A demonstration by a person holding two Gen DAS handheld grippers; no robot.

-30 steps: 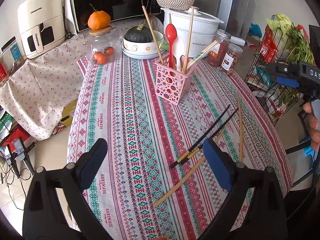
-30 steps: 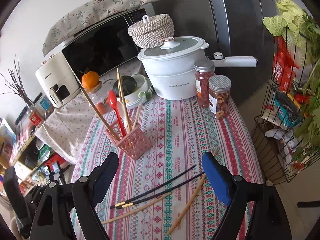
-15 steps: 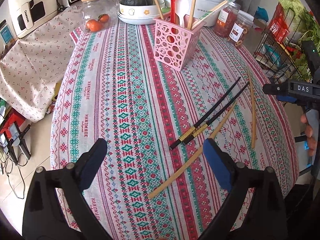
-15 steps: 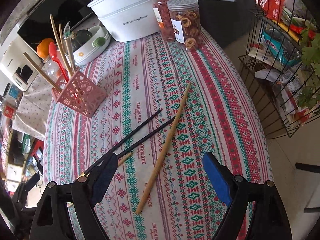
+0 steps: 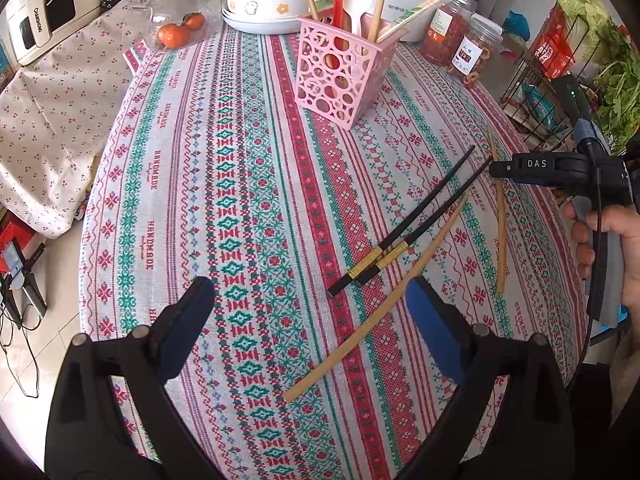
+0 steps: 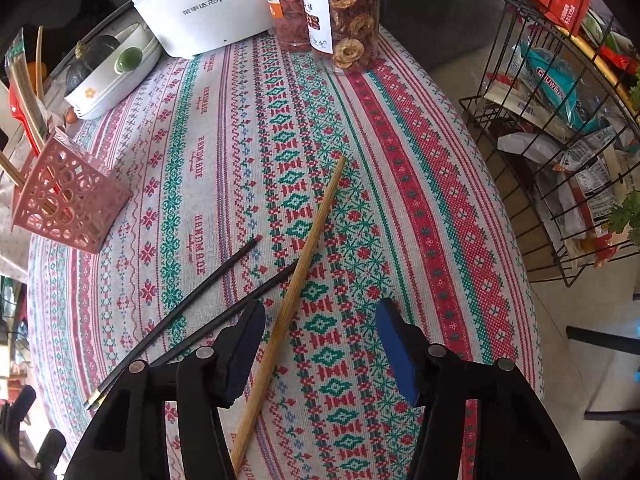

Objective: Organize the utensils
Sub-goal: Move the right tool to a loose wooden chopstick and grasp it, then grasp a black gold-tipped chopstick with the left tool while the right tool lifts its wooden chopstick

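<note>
Right gripper fingers had just been closing, still apart around bamboo chopstick, lower centre; its near end cut off. Left gripper fingers apart. Worktop edge right, open cloth centre.

Bright, even daylight across the table in both views, colours crisp on the striped cloth. Shadows are soft and faint beside the chopsticks. Heavy fisheye bending curves the table's edge and rack wires, with black vignette at every corner (worst bottom left). Centre sharp; rims slightly smeared. Mild glare on the white pot.
</note>
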